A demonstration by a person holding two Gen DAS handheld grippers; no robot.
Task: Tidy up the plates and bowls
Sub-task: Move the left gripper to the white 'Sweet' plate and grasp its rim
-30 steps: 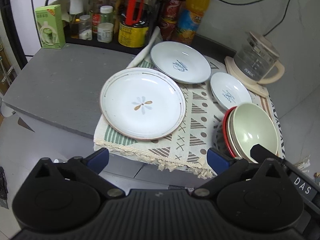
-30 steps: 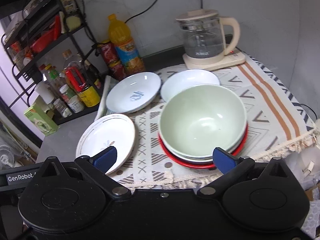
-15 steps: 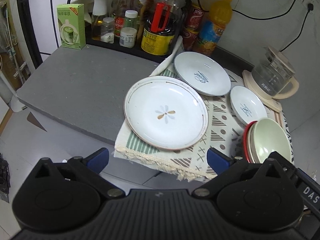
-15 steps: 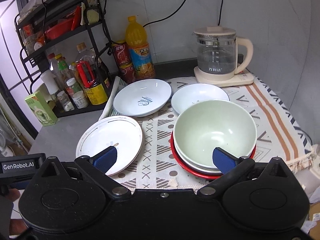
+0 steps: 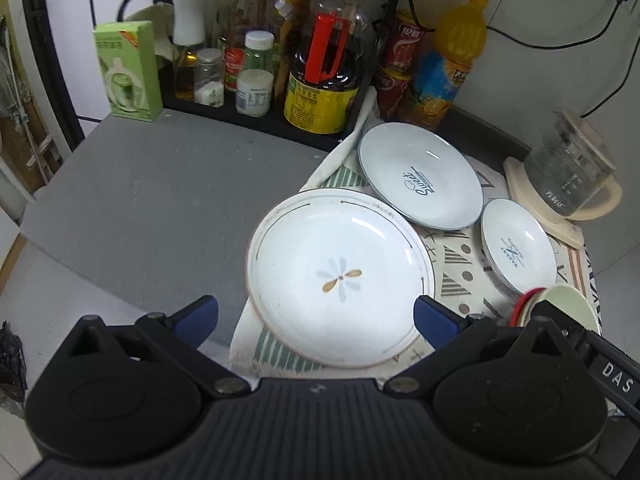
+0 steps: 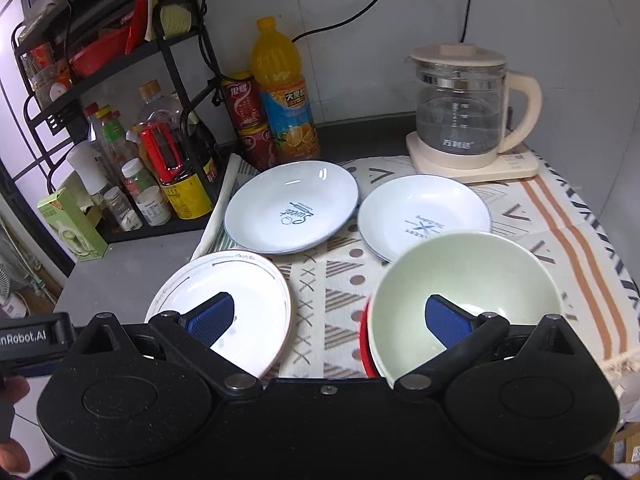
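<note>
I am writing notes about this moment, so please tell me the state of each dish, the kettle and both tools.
Flower plate: flat on cloth, empty.
"Sweet" plate: flat, empty.
Small plate: flat, empty, partly behind the bowls.
Green bowl: upright, empty, top of the stack.
Red dish: bottom of the stack.
Kettle: lid on, on its base.
Left tool: open, holding nothing.
Right tool: open, holding nothing.

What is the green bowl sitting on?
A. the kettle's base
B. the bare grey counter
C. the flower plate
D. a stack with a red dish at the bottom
D. The green bowl is nested on top of a small stack, and the red dish shows as a red rim under its left edge, away from the flower plate and the kettle.
</note>
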